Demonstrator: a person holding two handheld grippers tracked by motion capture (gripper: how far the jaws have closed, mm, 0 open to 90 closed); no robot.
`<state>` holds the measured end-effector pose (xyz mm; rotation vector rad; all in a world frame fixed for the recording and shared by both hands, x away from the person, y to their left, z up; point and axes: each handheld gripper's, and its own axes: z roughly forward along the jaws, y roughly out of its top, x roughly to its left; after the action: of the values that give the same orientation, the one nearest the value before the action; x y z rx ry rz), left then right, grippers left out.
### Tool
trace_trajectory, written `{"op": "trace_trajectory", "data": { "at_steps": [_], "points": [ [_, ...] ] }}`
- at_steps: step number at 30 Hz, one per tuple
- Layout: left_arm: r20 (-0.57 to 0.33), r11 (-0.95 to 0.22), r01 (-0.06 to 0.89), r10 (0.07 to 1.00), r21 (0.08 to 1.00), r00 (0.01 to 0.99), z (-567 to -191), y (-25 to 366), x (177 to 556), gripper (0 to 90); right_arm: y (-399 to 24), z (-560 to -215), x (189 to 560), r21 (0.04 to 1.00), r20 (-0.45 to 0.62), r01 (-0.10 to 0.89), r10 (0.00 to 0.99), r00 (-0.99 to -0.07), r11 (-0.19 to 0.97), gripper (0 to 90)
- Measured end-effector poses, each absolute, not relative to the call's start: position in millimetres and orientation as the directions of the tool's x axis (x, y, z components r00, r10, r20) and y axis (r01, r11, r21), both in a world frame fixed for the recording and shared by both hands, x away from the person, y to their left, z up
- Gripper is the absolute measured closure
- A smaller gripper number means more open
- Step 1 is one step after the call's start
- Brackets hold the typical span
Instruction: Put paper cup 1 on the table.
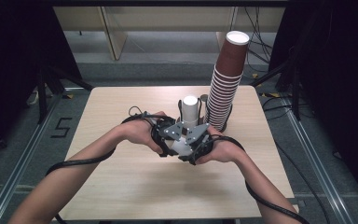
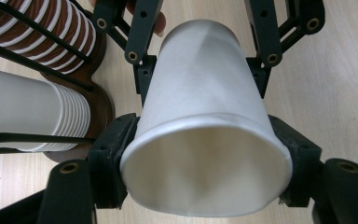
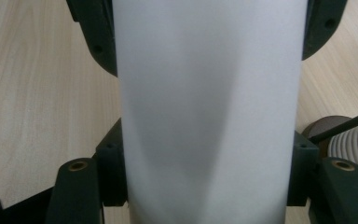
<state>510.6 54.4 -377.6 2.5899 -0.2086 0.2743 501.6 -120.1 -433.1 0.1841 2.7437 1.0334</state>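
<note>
A single white paper cup [image 1: 182, 147] lies on its side just above the wooden table [image 1: 121, 186], held between both grippers. My left gripper [image 1: 168, 135] is shut on the cup [image 2: 200, 107] near its open rim, which faces the left gripper view's camera. My right gripper [image 1: 199, 140] is shut on the same cup [image 3: 209, 112] nearer its base, with a black jaw pressing on each side of the wall. From the left gripper view, the right gripper [image 2: 203, 77] clamps the cup's far end, which looks slightly creased. The two grippers face each other at the table's middle.
A tall stack of brown cups [image 1: 226, 84] stands in a black wire holder at the back right of the table. A shorter stack of white cups [image 1: 189, 109] stands beside it on the same round wooden base [image 2: 100, 107]. Cables trail back along both forearms.
</note>
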Motion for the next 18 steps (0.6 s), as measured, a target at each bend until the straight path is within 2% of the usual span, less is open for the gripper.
{"op": "trace_trajectory", "data": {
  "at_steps": [5,8,18],
  "points": [
    [0.238,-0.835,-0.198,-0.083,0.514,0.968,-381.2,55.6,512.4,26.2,-121.3,-434.3,502.0,0.669,-0.162,0.031,0.187,-0.969,0.743,36.5],
    [0.247,-0.826,-0.19,-0.063,0.531,0.967,-385.0,58.0,511.3,14.0,-122.2,-435.8,500.9,0.651,-0.194,0.011,0.18,-0.964,0.759,36.3],
    [0.264,-0.754,-0.15,0.032,0.64,0.964,-385.0,77.7,510.4,9.3,-131.7,-440.1,500.1,0.674,-0.203,0.044,0.242,-0.949,0.737,36.1]
  ]
}}
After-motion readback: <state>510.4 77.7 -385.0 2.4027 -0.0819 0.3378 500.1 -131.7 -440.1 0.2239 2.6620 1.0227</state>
